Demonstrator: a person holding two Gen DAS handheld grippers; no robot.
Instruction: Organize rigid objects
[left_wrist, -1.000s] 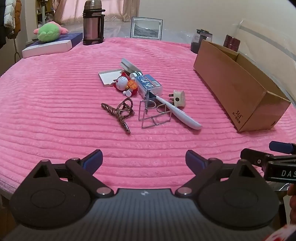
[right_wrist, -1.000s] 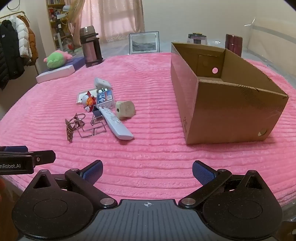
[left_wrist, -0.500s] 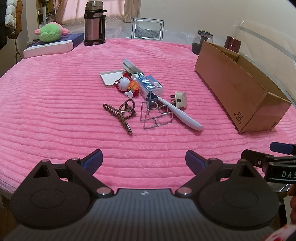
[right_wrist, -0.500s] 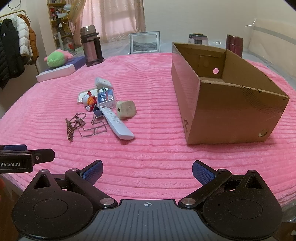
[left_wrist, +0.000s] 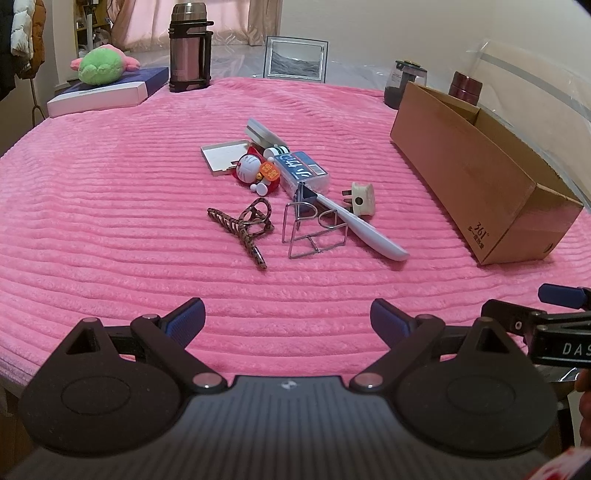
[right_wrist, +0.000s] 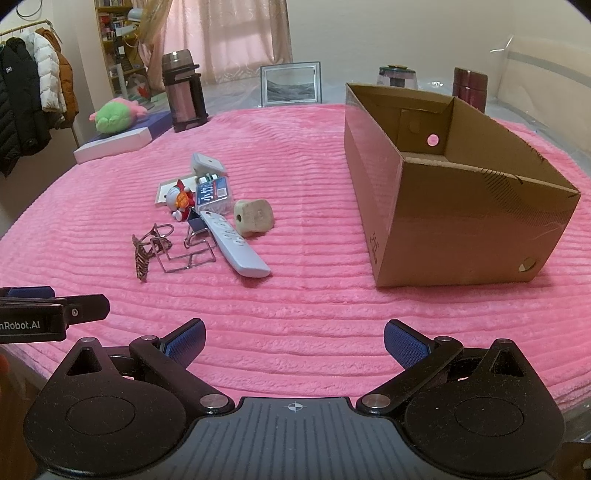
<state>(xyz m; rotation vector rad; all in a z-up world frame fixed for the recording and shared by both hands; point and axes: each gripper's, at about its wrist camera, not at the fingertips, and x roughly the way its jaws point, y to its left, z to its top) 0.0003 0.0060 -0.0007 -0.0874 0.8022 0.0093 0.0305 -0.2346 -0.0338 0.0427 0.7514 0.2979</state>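
A pile of small objects lies mid-table on the pink cover: a white remote (left_wrist: 364, 230) (right_wrist: 234, 243), a brown hair claw (left_wrist: 240, 229) (right_wrist: 142, 254), a wire binder clip (left_wrist: 314, 229) (right_wrist: 192, 243), a beige plug (left_wrist: 362, 199) (right_wrist: 254, 217), a toy figure (left_wrist: 255, 173) (right_wrist: 179, 201), a blue-labelled box (left_wrist: 301, 173) (right_wrist: 214, 194) and a flat tin (left_wrist: 223, 155). An open cardboard box (left_wrist: 476, 177) (right_wrist: 454, 206) stands to the right. My left gripper (left_wrist: 288, 319) and right gripper (right_wrist: 293, 338) are open and empty, near the table's front edge.
At the back stand a thermos (left_wrist: 190, 48) (right_wrist: 183, 96), a picture frame (left_wrist: 295, 59) (right_wrist: 290, 83), a green plush (left_wrist: 101, 66) on a flat white box (left_wrist: 99, 96), a glass jar (left_wrist: 404, 83) and a maroon cup (left_wrist: 465, 85). Coats (right_wrist: 26, 99) hang at far left.
Both grippers have crept slightly forward toward the pile. Both stay open, and no object on the table has moved.
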